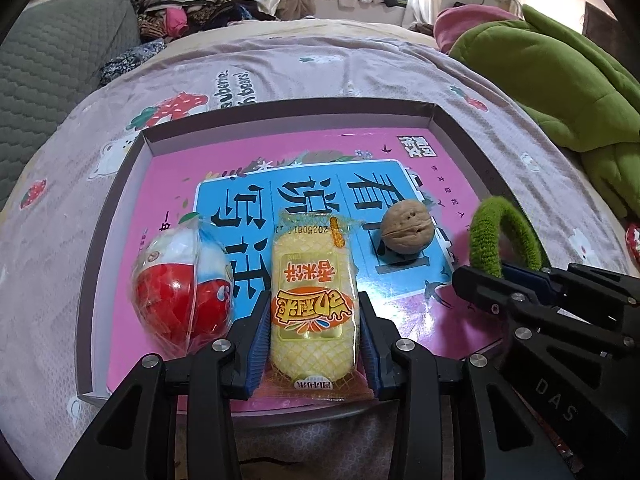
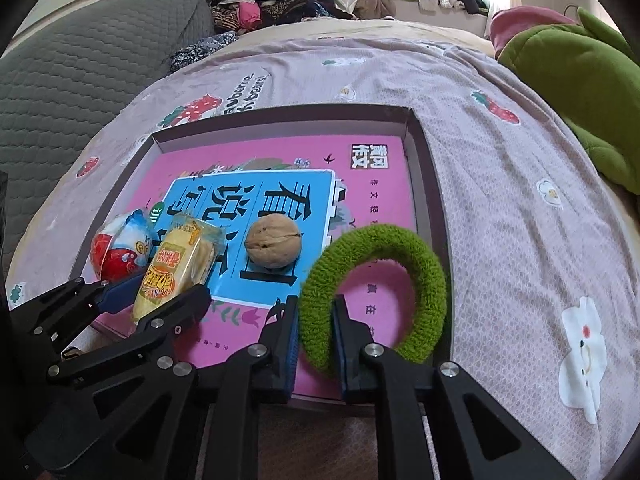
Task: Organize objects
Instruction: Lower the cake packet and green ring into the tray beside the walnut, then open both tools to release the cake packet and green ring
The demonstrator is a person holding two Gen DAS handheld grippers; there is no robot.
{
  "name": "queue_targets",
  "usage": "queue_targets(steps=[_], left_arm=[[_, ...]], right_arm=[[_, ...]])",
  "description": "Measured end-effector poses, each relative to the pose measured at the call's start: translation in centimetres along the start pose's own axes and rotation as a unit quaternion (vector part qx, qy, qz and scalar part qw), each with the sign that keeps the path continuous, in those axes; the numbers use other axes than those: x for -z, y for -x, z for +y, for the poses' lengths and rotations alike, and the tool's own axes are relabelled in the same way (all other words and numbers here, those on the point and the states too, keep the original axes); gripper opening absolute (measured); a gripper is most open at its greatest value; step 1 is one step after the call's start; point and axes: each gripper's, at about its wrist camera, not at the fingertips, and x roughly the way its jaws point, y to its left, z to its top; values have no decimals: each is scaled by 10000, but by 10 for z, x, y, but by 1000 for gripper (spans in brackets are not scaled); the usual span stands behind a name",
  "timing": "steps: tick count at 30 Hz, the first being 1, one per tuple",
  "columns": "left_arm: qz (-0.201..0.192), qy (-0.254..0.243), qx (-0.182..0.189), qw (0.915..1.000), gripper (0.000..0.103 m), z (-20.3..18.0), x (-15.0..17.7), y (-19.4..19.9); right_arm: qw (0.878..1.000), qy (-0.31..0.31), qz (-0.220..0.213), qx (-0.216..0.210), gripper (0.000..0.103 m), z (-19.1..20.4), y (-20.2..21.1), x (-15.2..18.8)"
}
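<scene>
A shallow box lid [image 1: 434, 114] with a pink and blue printed floor lies on the bed. In it, left to right, are a red and white wrapped egg [image 1: 182, 304], a yellow wrapped snack cake [image 1: 312, 300] and a walnut [image 1: 407, 227]. My left gripper [image 1: 314, 312] is shut on the snack cake, which rests on the lid floor. My right gripper [image 2: 314, 316] is shut on a green fuzzy hair tie [image 2: 374, 292], held upright over the lid's right side. The egg [image 2: 118, 250], cake [image 2: 176, 268] and walnut [image 2: 273, 246] also show in the right wrist view.
The lid sits on a lilac bedsheet [image 2: 520, 200] with strawberry and bear prints. A grey quilted cushion [image 1: 48, 76] lies at the left, a green plush blanket [image 1: 560, 84] at the right, piled clothes [image 1: 192, 4] at the back.
</scene>
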Motion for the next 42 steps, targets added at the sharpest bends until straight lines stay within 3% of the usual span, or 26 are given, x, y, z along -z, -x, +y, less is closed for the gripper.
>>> queue_targets(steps=[7,18,28,37,42], left_arm=[[72,-72,-136,9999,52,-2,1,0],[30,-41,-191,9998,55,1,1,10],[-166,-6,-230,9996,62,6,-2,28],[-340,9,78,9994,65,6,-4,49],[-507,-80,-28,9987,65,3,-4,61]], right_arm=[[10000,-39,-14,45,26,0,2,0],[9997,-53,-249,-52,34,1,17,-2],[9984,-122,-540,-114,34,-3,35,-6],[9958,-170,-864,-237,35,-5,57,-7],[9944,-206,-996,-285,41,-8,67,-8]])
